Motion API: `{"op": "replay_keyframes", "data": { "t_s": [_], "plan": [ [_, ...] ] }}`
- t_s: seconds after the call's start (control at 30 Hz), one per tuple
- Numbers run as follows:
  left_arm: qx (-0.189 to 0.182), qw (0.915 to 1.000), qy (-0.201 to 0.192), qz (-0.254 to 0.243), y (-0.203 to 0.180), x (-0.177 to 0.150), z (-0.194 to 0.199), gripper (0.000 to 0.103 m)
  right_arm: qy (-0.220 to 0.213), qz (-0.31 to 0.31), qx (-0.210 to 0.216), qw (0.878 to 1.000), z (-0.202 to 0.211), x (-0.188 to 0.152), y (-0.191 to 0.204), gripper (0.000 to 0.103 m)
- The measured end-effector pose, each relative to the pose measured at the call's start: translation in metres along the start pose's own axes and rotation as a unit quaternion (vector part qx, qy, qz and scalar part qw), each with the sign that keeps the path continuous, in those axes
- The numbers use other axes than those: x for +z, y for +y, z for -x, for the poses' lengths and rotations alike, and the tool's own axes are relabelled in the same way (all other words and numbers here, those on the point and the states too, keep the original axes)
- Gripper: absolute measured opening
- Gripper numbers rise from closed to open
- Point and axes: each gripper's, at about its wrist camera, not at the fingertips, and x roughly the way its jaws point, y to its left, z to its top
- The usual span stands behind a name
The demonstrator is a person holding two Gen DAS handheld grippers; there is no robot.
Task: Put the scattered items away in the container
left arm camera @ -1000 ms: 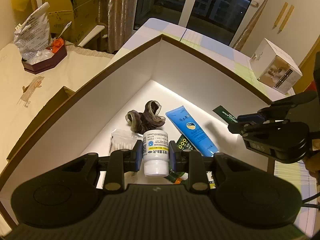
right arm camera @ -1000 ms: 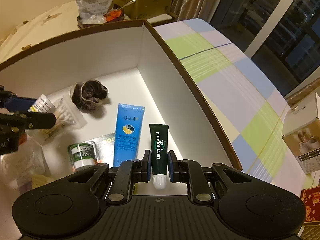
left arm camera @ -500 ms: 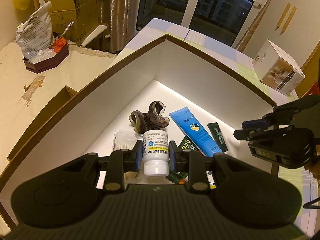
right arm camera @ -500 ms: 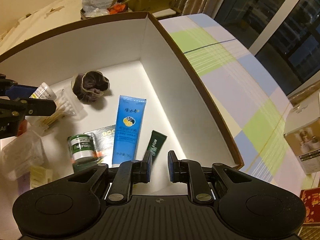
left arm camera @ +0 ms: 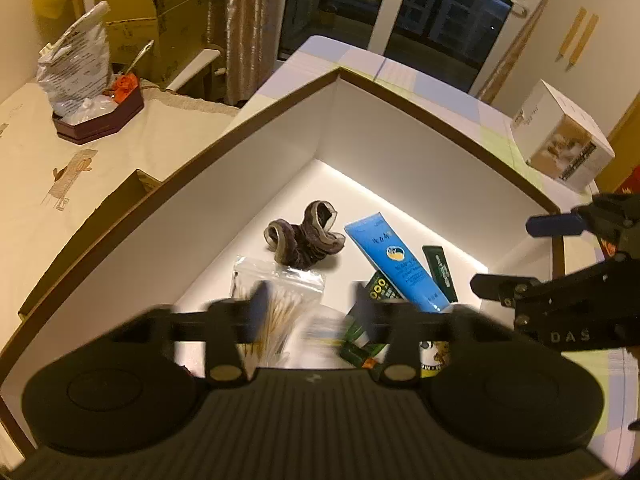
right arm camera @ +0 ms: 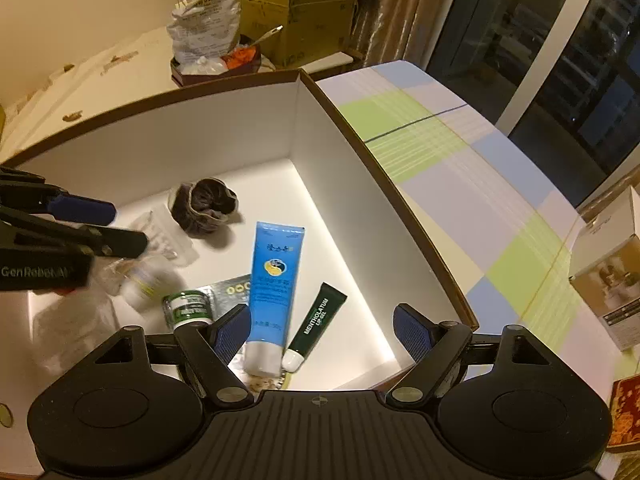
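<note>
**What is blurry, hidden or cut off**

The left claw (left arm camera: 308,306) looks smeared in the left wrist view. Its fingers (left arm camera: 256,312) are fuzzy at the edges. Between them sits a pale streak you cannot make out.

In the right wrist view the white bottle (right arm camera: 146,284) is a soft blur. Its label is too fuzzy to read. The clear plastic bag (right arm camera: 68,328) beside it is blurry too.

The blue tube (right arm camera: 272,280) covers part of the silver packet (right arm camera: 228,290). The right claw (right arm camera: 320,330) hides the tube's bottom end.

The picture edge cuts off the red box (right arm camera: 626,416) on the tabletop (right arm camera: 460,168).
</note>
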Motion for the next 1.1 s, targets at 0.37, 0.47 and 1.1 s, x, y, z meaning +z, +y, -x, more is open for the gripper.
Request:
{"op": "replay_keyframes", "data": {
  "t_s": [0.37, 0.47, 1.1],
  "plan": [
    [0.012, 0.9999, 0.004, -0.002, -0.002, -0.001, -0.001, 0.068, -0.012, 0.009, 0.006, 1.0, 0.008, -0.005, 0.001, 0.084],
    [0.013, 0.9999, 0.006, -0.001, -0.002, -0.001, -0.001, 0.071, -0.012, 0.01, 0.007, 1.0, 0.01, -0.006, 0.001, 0.084],
    [0.033, 0.9994, 0.005, 0.005, -0.007, 0.002, 0.019, 0.095, -0.018, 0.047, 0.012, 0.999, 0.027, -0.016, 0.015, 0.102]
  ]
}}
